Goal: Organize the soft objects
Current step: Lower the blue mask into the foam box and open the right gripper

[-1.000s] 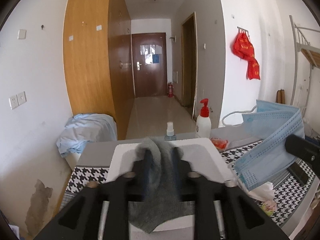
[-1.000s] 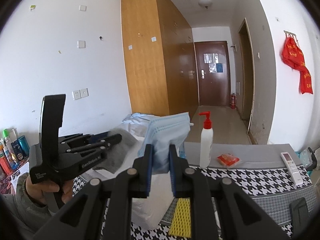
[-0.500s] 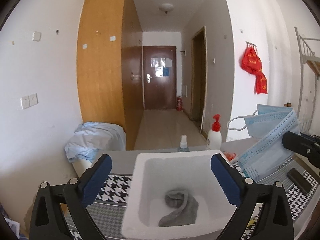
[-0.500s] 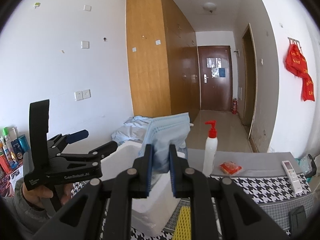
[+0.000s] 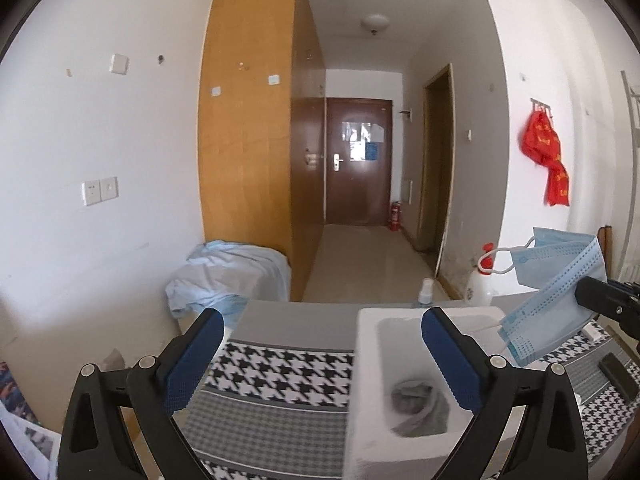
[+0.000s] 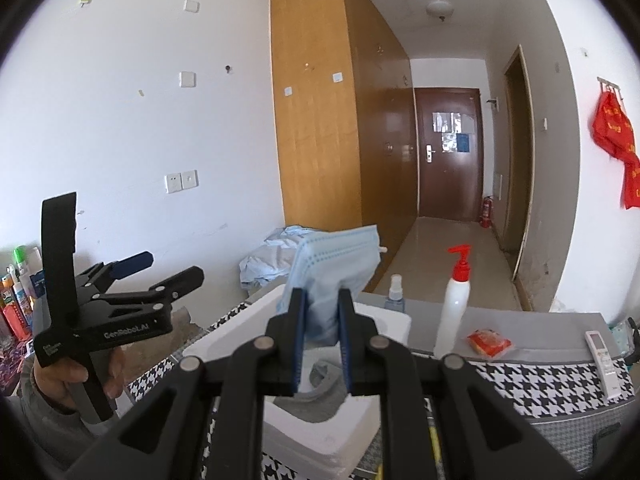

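A white foam box [image 5: 364, 360] stands on the houndstooth cloth with a grey sock [image 5: 420, 404] crumpled on its floor. My left gripper [image 5: 318, 330] is open wide and empty, its right finger over the box and its left finger out over the cloth. In the right wrist view, a hand holds the left gripper [image 6: 166, 268] left of the box [image 6: 224, 340]. My right gripper [image 6: 322, 300] is shut on a folded blue face mask [image 6: 336, 264], held just above the box and the sock [image 6: 324, 392]. From the left wrist, the mask [image 5: 556, 292] hangs at the right.
Behind the box stand a small spray bottle [image 6: 394, 300] and a red-topped pump bottle [image 6: 454, 312]. A red packet [image 6: 490, 340] and a white remote [image 6: 604, 364] lie to the right. A black device [image 5: 618, 374] lies right of the box. A pale blue cloth pile [image 5: 228, 276] lies beyond the table.
The left gripper opened and let the grey sock fall into the box, then drew away to the left. The right gripper carried the mask closer over the box.
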### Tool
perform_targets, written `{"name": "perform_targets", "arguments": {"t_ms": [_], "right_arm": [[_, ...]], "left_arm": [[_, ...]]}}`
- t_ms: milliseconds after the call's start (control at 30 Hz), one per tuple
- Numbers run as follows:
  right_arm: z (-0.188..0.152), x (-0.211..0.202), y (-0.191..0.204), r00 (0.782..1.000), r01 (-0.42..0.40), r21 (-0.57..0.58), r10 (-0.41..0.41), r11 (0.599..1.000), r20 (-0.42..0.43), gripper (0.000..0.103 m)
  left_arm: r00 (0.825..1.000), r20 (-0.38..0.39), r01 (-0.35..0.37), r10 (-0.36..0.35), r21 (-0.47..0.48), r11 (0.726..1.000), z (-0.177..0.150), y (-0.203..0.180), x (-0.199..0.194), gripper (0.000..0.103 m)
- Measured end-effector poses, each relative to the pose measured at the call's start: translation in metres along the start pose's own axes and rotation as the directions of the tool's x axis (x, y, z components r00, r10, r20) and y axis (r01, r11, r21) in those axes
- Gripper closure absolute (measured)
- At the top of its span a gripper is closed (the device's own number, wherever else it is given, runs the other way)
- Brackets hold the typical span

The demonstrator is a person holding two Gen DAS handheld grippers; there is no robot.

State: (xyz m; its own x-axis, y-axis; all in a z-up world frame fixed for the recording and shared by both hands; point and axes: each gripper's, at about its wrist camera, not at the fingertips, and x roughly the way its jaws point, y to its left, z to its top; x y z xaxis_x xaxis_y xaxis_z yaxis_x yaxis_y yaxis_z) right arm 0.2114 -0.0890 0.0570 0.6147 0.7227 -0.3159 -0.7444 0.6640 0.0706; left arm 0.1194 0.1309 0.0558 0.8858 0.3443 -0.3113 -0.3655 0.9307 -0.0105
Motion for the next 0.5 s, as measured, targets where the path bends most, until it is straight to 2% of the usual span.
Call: {"name": "perform_targets", "arguments": {"t_ms": [267,500], "right_arm": [[-0.004,0.026,0.009,0.998,-0.014,0.0,0.014,1.0,-0.061,0.084],[-0.006,0.043,0.012,0.994,-0.018,0.008,0.019,1.0,-0.107,0.084]], "left_arm": [[0.999,0.002,-0.044,0.044,-0.012,0.999,-0.008,0.019,-0.008,0.003],[0.999,-0.01,-0.045,0.044,-0.035,0.998,-0.014,0.027,-0.011,0.003]]}}
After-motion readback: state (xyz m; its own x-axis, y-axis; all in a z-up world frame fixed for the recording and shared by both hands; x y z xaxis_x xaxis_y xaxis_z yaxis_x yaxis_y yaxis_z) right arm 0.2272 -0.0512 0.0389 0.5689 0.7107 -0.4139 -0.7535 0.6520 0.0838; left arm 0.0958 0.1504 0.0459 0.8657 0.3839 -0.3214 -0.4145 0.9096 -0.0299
